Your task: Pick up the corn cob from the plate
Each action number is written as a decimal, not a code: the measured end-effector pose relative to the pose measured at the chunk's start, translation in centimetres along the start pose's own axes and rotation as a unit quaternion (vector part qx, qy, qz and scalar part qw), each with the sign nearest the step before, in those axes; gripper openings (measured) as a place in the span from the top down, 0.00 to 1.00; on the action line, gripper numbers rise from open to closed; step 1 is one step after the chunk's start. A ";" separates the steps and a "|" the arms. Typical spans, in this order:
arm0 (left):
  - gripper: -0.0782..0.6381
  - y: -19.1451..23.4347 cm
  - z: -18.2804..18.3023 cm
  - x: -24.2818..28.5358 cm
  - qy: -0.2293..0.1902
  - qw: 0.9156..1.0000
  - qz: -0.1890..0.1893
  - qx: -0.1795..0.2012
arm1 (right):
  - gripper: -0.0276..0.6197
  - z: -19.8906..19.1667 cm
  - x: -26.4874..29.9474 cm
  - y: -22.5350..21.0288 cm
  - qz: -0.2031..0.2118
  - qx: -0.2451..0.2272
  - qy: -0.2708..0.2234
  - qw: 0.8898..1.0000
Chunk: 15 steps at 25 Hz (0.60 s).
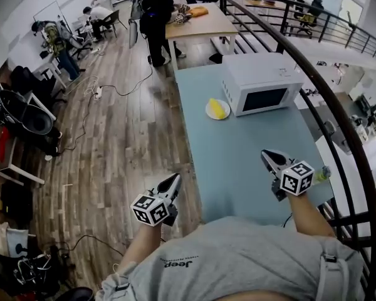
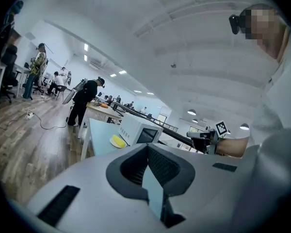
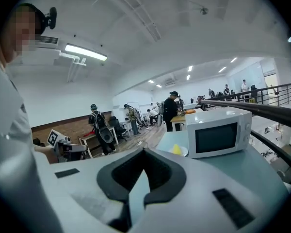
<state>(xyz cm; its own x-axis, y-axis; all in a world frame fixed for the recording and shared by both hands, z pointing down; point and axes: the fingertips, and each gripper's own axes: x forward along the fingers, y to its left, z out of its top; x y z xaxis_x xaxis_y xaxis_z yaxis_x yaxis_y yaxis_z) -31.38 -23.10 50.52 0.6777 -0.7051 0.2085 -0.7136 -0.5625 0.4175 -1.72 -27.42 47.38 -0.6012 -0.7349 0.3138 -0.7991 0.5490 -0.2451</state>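
Observation:
A yellow corn cob (image 1: 218,107) lies on a small white plate (image 1: 209,113) on the pale blue table (image 1: 238,162), just left of a white microwave (image 1: 260,83). My left gripper (image 1: 175,179) hangs over the wooden floor, left of the table's near corner, its jaws shut and empty. My right gripper (image 1: 267,155) is above the table's near right part, well short of the plate, jaws together with nothing in them. The left gripper view shows the corn cob (image 2: 118,141) far ahead. The right gripper view shows the corn cob (image 3: 176,149) beside the microwave (image 3: 218,132).
A dark curved railing (image 1: 338,111) runs along the table's right side. A person in black (image 1: 156,17) stands at a wooden table behind. Cables (image 1: 94,93) lie on the wooden floor; bags and chairs (image 1: 19,115) crowd the left.

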 end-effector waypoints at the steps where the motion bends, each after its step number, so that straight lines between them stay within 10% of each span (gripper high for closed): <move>1: 0.87 0.6 -0.1 0.5 0.001 1.000 -0.004 -0.004 | 0.93 0.1 0.5 -0.2 -0.004 -0.001 0.005 1.000; 15: 0.87 4.1 0.9 12.4 0.037 0.998 0.042 -0.003 | 0.93 -2.1 5.1 -8.4 0.044 -0.035 0.057 0.997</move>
<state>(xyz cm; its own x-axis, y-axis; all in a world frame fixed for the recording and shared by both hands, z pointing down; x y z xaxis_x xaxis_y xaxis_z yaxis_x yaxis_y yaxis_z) -26.07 -34.56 54.01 0.6264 -0.7160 0.3080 -0.7681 -0.4999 0.4001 1.94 -34.90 52.97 -0.6620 -0.6351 0.3980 -0.7400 0.6383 -0.2122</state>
